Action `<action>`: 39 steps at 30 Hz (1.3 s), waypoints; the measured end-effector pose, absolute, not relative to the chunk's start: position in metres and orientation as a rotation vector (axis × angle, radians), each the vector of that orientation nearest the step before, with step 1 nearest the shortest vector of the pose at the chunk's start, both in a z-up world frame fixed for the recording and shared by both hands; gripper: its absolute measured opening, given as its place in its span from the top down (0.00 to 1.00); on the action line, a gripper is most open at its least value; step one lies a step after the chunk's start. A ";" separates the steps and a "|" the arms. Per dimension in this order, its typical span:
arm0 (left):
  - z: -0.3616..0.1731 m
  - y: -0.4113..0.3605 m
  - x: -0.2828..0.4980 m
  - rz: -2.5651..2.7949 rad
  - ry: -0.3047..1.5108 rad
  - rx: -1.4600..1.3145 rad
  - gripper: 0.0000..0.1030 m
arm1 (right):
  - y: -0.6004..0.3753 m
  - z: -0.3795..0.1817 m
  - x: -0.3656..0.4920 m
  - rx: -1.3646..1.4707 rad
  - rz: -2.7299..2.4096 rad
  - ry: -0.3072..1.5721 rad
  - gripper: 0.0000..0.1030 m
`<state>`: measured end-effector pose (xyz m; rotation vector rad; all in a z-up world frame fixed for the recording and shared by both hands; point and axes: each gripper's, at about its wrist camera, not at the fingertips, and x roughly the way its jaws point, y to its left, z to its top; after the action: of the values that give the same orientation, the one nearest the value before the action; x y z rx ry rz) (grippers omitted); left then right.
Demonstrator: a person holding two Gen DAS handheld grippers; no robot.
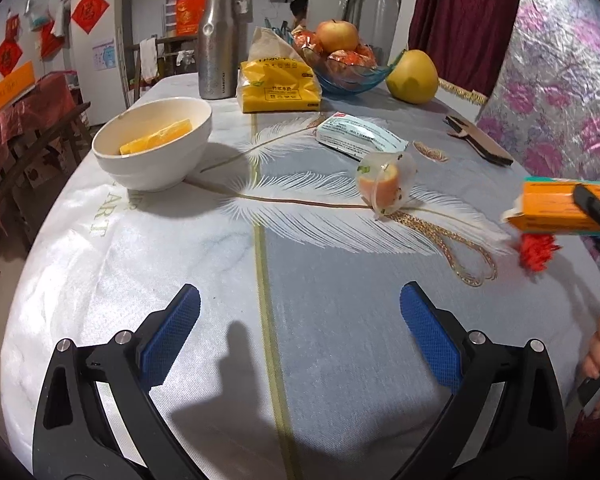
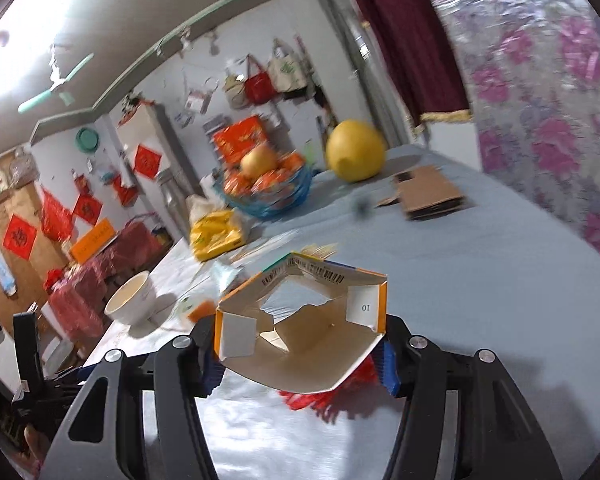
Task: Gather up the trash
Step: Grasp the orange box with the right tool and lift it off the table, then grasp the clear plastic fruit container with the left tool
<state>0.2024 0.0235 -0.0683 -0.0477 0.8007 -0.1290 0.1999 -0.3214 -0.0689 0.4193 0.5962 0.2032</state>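
Right gripper (image 2: pixel 300 354) jaws clamped on opened orange carton (image 2: pixel 300 320), lifted off surface (image 2: pixel 480 280). Left gripper (image 1: pixel 300 332) jaws wide, empty. Peel-filled plastic cup (image 1: pixel 386 182) at its 1 o'clock, on side.

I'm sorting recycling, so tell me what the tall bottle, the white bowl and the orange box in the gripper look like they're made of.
Tall bottle: likely stainless steel, brushed grey sheen with a dent.
White bowl: probably glazed ceramic, smooth and glossy, though melamine is possible.
Orange box: thin printed cardboard, with a plain pale inside and torn flaps, clamped in the right gripper.
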 end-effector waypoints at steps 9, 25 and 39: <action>-0.056 -0.016 0.234 -0.204 0.823 0.006 0.07 | -0.360 -0.057 0.174 0.486 0.176 0.464 0.43; -0.056 -0.066 0.319 -0.226 0.869 -0.031 0.07 | -0.377 -0.085 0.180 0.491 0.129 0.510 0.42; -0.088 -0.049 0.340 -0.117 0.950 -0.035 0.07 | -0.374 -0.091 0.190 0.506 0.169 0.539 0.42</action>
<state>0.3403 -0.0491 -0.0882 -0.0353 0.9500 -0.1168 0.1905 -0.3740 -0.0915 0.5056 0.5387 0.1694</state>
